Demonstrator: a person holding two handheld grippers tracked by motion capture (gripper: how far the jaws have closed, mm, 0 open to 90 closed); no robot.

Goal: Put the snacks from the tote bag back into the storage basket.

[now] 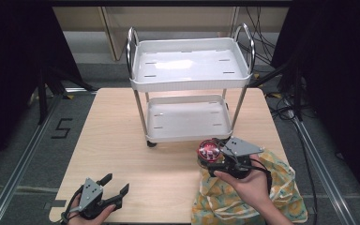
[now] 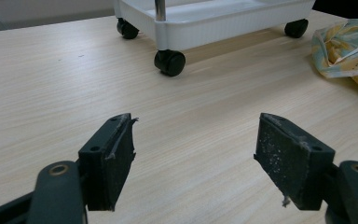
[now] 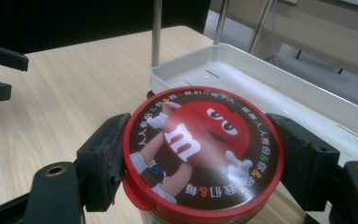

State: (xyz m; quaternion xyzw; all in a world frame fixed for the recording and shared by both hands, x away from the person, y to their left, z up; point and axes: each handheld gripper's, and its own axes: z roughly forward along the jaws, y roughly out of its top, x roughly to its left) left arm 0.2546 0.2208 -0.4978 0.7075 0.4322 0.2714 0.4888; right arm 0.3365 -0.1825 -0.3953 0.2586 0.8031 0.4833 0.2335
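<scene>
Right gripper [image 3: 200, 154] clamps the red-lidded jar [image 3: 203, 149] by its rigid, probably slippery lid rim (contents unseen); left gripper [image 2: 196, 154] gapes empty.

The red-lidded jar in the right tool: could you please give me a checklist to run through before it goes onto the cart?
1. Right tool gripping the red-lidded jar on both sides: ok.
2. Jar upright, lid on: ok.
3. Cart's lower shelf bare: ok.
4. Top shelf bare: ok.
5. Left tool open, low over the table, away from the cart: ok.
6. Jar clear of the yellow cloth bag: cannot tell.
</scene>
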